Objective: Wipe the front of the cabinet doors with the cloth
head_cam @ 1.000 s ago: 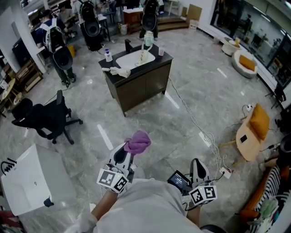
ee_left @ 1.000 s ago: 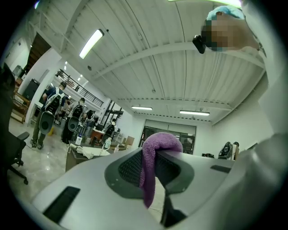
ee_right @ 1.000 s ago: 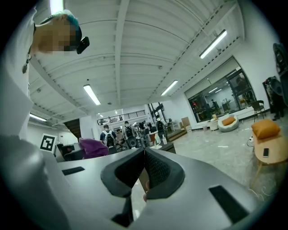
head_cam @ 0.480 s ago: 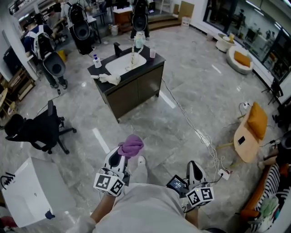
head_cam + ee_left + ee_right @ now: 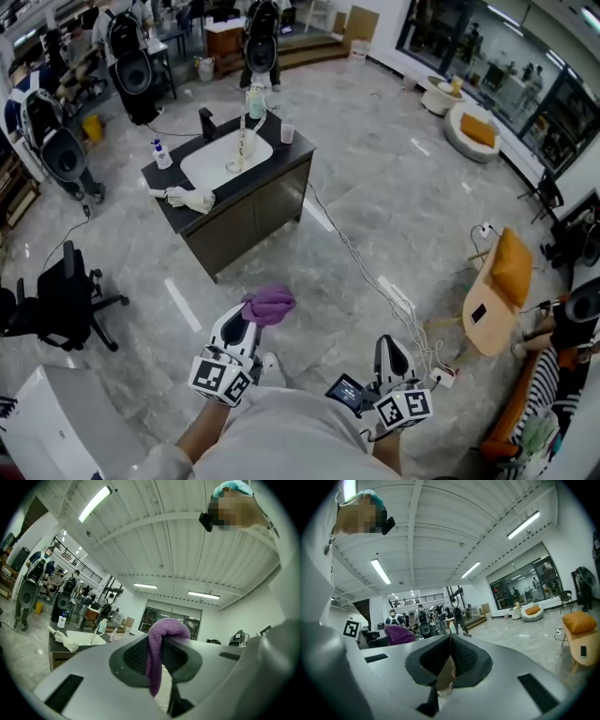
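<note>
A purple cloth is pinched in my left gripper, which is shut on it low in the head view. In the left gripper view the cloth bulges above the jaws and hangs down between them. My right gripper is shut with nothing in it; in the right gripper view its jaws meet in a thin line. The dark cabinet with a white sink stands a few steps ahead on the grey floor, its two front doors facing me. Both grippers are well short of it.
A white rag, a soap bottle and a cup lie on the countertop. A white cable runs across the floor from the cabinet toward my right. A black office chair stands left, a wooden chair with an orange cushion right.
The cabinet has shifted left and lower in the head view and looks nearer, as the person walks toward it. Both grippers keep the same hold and pose.
</note>
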The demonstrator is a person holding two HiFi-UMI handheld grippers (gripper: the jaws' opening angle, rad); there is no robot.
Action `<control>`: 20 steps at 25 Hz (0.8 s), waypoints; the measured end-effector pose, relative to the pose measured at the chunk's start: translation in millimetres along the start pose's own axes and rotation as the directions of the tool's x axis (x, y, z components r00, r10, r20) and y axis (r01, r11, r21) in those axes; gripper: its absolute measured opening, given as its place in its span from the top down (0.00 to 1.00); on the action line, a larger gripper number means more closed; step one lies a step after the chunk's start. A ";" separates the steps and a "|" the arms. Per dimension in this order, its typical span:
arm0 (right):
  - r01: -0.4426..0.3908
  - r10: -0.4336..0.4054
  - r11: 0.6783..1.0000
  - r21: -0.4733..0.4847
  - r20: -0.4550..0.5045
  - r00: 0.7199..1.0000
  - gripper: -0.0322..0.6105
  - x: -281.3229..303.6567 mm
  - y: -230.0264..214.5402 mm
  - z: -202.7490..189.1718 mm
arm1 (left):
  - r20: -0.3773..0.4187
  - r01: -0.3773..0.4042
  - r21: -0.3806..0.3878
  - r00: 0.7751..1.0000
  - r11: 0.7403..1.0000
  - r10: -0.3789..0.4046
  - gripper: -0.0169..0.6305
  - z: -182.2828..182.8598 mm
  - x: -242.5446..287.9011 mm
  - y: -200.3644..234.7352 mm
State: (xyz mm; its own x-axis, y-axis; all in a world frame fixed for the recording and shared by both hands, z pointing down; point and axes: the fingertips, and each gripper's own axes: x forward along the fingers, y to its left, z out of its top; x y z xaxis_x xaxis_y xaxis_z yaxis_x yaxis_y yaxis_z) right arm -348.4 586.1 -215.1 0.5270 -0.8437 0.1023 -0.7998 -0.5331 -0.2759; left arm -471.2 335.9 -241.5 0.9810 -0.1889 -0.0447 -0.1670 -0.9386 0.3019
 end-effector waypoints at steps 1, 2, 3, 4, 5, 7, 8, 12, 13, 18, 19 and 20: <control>0.008 -0.008 1.000 0.004 0.002 1.000 0.91 13.5 -1.9 3.0 | -0.005 0.010 0.005 1.000 1.000 -0.010 0.89 1.4 12.4 7.0; 0.015 -0.015 1.000 0.010 0.000 1.000 0.91 25.3 -2.9 4.7 | -0.010 0.016 0.009 1.000 1.000 -0.016 0.89 2.3 22.7 13.9; 0.021 -0.021 1.000 0.016 -0.002 1.000 0.91 35.4 -3.4 5.4 | -0.014 0.022 0.011 1.000 1.000 -0.021 0.89 3.4 31.4 20.4; 0.024 -0.024 1.000 0.019 -0.002 1.000 0.91 44.7 -3.8 5.6 | -0.016 0.026 0.012 1.000 1.000 -0.025 0.89 5.3 39.7 26.4; 0.022 -0.022 1.000 0.019 0.002 1.000 0.91 53.8 -4.2 5.7 | -0.015 0.030 0.014 0.999 0.999 -0.030 0.89 7.4 48.2 32.1; 0.014 -0.014 1.000 0.012 0.010 1.000 0.91 71.2 -5.6 6.8 | -0.015 0.040 0.021 0.999 0.999 -0.040 0.89 8.5 65.8 42.8; 0.012 -0.012 1.000 0.009 0.011 1.000 0.91 78.4 -6.8 7.6 | -0.019 0.046 0.024 0.999 0.999 -0.046 0.89 6.9 73.8 46.9; 0.040 -0.040 0.999 0.016 -0.005 0.999 0.91 97.0 -22.1 10.2 | -0.051 0.069 0.015 0.996 0.997 -0.069 0.89 0.3 103.3 49.5; 0.042 -0.042 0.999 0.015 -0.008 0.999 0.91 101.3 -28.4 10.1 | -0.057 0.078 0.019 0.995 0.997 -0.077 0.89 -1.6 111.5 48.0; 0.016 -0.015 1.000 0.023 -0.039 0.999 0.91 137.9 -64.6 6.2 | -0.059 0.059 0.016 0.997 0.998 -0.058 0.89 -9.8 157.1 47.5; 0.005 -0.003 1.000 0.026 -0.048 0.999 0.91 148.5 -72.7 8.1 | -0.055 0.044 0.012 0.998 0.999 -0.043 0.89 -10.1 166.8 46.5; -0.010 0.012 1.000 0.025 -0.054 0.998 0.91 159.6 -81.3 11.7 | -0.052 0.030 0.011 0.998 0.999 -0.029 0.89 -10.3 176.6 44.6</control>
State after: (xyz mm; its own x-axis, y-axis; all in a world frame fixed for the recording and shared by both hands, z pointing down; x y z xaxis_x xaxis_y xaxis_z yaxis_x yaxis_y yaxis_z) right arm -195.9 495.6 -187.5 0.5014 -0.8521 0.1501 -0.7979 -0.5225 -0.3006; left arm -304.4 263.7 -226.1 0.9892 -0.1463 -0.0036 -0.1390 -0.9470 0.2898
